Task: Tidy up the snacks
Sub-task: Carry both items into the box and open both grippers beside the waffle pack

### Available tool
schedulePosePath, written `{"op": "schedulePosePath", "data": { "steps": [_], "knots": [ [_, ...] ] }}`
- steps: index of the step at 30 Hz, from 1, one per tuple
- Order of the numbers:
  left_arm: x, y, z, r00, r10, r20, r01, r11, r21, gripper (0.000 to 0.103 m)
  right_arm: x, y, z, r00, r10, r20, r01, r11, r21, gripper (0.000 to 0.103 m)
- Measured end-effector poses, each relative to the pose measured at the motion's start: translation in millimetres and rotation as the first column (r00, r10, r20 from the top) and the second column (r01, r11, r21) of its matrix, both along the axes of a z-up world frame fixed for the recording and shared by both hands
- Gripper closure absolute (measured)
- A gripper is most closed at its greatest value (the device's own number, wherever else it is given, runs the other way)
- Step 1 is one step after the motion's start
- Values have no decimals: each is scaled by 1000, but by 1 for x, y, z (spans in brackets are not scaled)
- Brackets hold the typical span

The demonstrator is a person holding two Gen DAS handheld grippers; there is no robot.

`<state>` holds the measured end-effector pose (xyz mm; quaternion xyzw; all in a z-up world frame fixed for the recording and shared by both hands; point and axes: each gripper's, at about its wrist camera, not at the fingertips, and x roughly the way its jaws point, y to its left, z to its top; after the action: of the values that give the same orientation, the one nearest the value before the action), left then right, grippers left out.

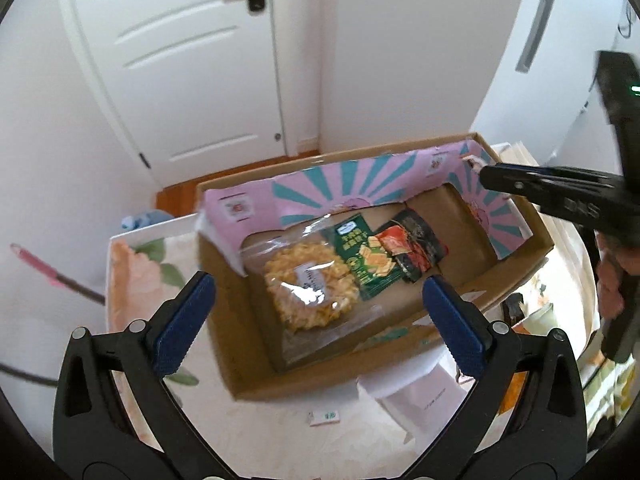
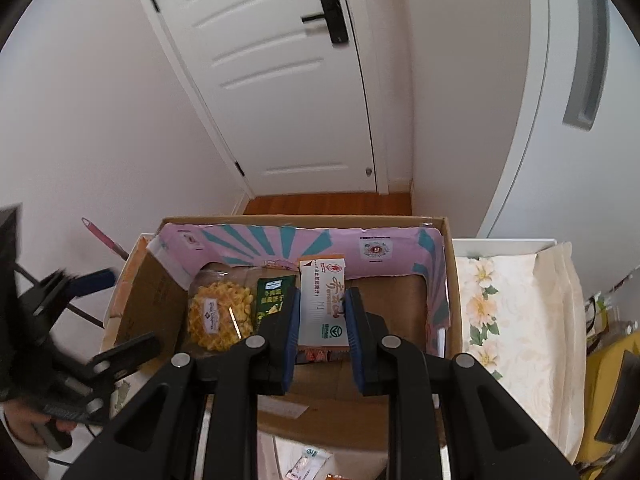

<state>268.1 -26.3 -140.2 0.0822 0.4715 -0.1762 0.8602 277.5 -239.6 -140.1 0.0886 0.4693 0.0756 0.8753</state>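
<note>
- My right gripper (image 2: 322, 312) is clamped on a white snack packet (image 2: 323, 304), pads pressed to its two long sides, holding it upright above the cardboard box (image 2: 450, 280), just right of the snacks already lying inside
- My left gripper (image 1: 316, 320) hangs wide open with nothing in it, above the near-left part of the same box
- In the box lie a clear bag of yellow waffle crisps (image 1: 310, 288), a green packet (image 1: 362, 256) overlapping its edge, and a dark red packet (image 1: 412, 244) against that
- Risk: the white packet looks thin and slippery; if I loosen before it reaches the floor of the box, I judge it will topple onto the green packet instead of standing or lying alongside
- Risk: squeezing harder could crush whatever is inside
- Risk: the pink lining (image 2: 352, 246) stands loose along the walls; my jaw could snag it on the way down and drag it over the snacks
- Risk: my two grippers are near each other over the box and could knock together
</note>
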Motion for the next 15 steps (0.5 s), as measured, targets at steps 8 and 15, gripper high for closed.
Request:
{"op": "schedulePosePath", "data": {
  "steps": [8, 15],
  "knots": [
    [-17, 19, 1, 996, 84, -5, -84, 996, -20, 0, 25, -8, -28, 995, -47, -83, 51, 998, 40, 82],
    [-28, 26, 2, 990, 138, -6, -139, 990, -38, 0, 22, -16, -23, 997, -70, -37, 73, 993, 87, 15]
  ]
}}
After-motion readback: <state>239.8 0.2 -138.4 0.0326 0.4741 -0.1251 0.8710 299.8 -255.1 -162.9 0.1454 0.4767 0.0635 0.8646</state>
